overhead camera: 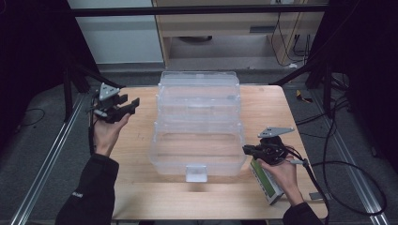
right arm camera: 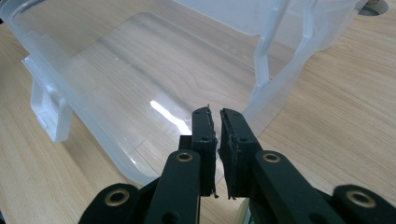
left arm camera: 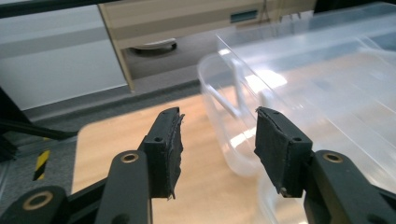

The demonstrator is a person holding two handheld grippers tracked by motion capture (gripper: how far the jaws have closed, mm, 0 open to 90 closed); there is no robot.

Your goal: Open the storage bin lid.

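A clear plastic tiered storage box (overhead camera: pixel 197 161) stands unfolded in the middle of the wooden table (overhead camera: pixel 141 192), its trays stepping up toward the back and empty. A white latch (overhead camera: pixel 195 173) sits on its front wall. My left gripper (overhead camera: pixel 132 106) is held above the table's left edge, open and empty, pointing at the box (left arm camera: pixel 303 84); its jaws (left arm camera: pixel 217 140) stand well apart. My right gripper (overhead camera: pixel 246 150) is at the front right corner of the box (right arm camera: pixel 116 79). Its jaws (right arm camera: pixel 218 128) are almost together, and I see nothing between them.
A long green and white packet (overhead camera: pixel 266 183) lies on the table under the right hand. Bare wood runs along the front and both sides of the box. Cables (overhead camera: pixel 347 164) trail off the right side. A cabinet (overhead camera: pixel 225 23) stands beyond the table's far edge.
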